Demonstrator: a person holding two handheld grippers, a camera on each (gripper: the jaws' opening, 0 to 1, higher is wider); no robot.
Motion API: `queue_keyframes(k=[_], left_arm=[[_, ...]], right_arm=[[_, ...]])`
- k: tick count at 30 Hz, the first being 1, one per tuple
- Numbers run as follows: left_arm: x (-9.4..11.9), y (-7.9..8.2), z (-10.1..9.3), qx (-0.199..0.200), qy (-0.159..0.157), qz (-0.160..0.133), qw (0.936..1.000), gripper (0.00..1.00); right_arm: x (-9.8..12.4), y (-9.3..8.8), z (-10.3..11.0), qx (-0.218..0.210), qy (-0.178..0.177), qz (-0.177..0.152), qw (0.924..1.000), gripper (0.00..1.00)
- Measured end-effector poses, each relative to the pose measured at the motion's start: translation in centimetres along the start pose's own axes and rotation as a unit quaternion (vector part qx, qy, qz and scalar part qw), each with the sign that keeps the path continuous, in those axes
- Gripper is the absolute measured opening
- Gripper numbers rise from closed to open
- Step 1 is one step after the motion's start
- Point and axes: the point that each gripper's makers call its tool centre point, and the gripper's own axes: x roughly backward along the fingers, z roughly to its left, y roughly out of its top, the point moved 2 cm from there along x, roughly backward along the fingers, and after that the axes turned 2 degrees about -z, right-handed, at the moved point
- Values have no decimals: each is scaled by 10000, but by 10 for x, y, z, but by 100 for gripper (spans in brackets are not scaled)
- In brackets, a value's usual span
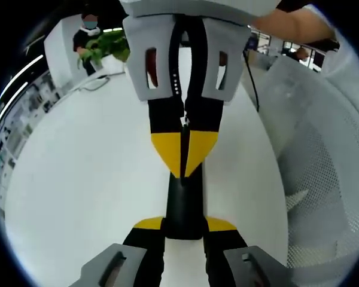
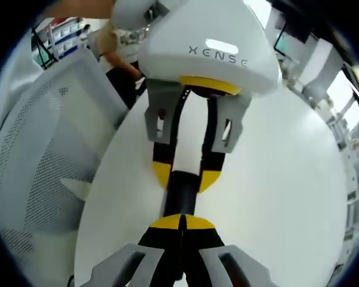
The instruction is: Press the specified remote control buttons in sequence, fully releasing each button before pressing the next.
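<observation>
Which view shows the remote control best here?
Left gripper view: the remote shows as a black strip clamped in the left tool, the shut right tool meeting it. Right gripper view shows less of the remote, beyond the right tool's tips. Buttons unreadable.

White table [image 1: 78,179]; black remote [image 1: 184,206] on it, apparently.

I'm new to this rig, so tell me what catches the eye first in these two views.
Two yellow-tipped grippers meet nose to nose over the white table. The left gripper clamps a black remote between its jaws, and the right gripper, jaws shut, has its tips at the remote. A white mesh chair stands beside the table, and a green plant sits towards its far end.
</observation>
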Motion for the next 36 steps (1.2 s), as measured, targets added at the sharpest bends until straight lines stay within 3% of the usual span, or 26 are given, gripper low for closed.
queue_keyframes(k=[36], left_arm=[[0,0,0,15,16,-21,10000,23]], right_arm=[[-13,-6,3,34,177,112,9998,0]])
